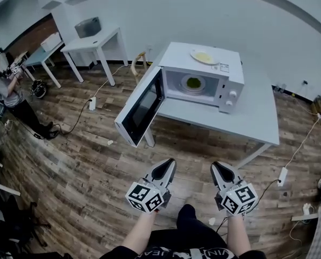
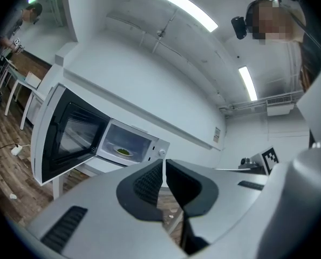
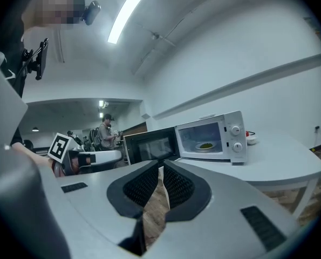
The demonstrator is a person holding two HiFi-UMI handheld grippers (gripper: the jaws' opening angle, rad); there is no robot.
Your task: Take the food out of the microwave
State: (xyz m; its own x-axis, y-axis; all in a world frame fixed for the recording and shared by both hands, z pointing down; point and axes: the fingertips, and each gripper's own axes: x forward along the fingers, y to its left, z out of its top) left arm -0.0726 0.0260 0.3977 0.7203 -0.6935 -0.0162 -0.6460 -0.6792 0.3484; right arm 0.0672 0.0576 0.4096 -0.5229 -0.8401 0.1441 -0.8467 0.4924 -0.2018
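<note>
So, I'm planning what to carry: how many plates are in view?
2. The plate of green food sits inside the open microwave; the second plate rests on the microwave's top. Others may be hidden.

The right gripper (image 3: 161,169) has its fingers (image 3: 141,186) closed tip to tip, with nothing between them. Beyond, a microwave (image 3: 234,139) sits on a white tabletop (image 3: 281,169), its door (image 3: 149,144) swung open, green food (image 3: 205,145) on a dish inside.
</note>
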